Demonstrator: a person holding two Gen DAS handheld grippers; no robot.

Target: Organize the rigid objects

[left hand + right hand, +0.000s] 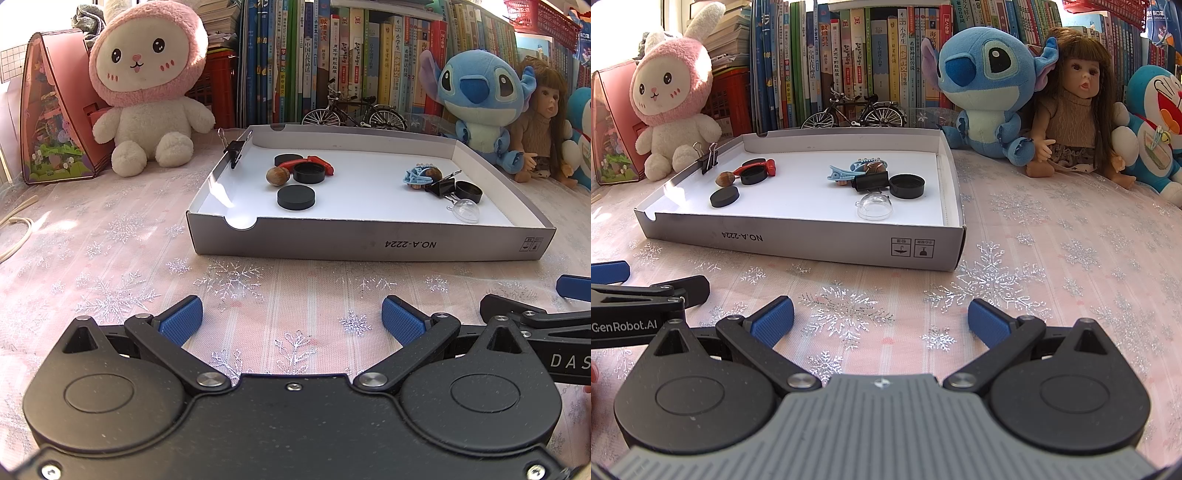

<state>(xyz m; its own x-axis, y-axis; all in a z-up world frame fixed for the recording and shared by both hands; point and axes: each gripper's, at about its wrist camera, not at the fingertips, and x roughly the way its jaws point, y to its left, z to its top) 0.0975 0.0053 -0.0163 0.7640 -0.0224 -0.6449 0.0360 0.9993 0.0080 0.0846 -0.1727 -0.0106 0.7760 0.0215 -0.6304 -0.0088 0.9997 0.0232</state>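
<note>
A shallow white cardboard box (pixel 369 245) (pixel 812 243) lies on the table. In it are black round caps (pixel 296 197) (pixel 724 196), a nut (pixel 277 175) (pixel 724 178), a red tool (pixel 317 162) (pixel 771 166), a blue hair clip (pixel 417 176) (pixel 846 170), a black binder clip (pixel 441 185) (pixel 870 181) and a clear dome (pixel 465 210) (pixel 874 207). Another binder clip (pixel 234 149) (pixel 708 158) sits on the box's left wall. My left gripper (pixel 291 321) and right gripper (pixel 881 319) are both open and empty, in front of the box.
Plush bunny (pixel 147 85) (pixel 670 110), Stitch plush (pixel 480 103) (pixel 990 85), a doll (pixel 1075 107), a model bicycle (pixel 351 110) (pixel 855 110) and a row of books (pixel 332 55) stand behind the box. A pink snowflake cloth (pixel 110 258) covers the table.
</note>
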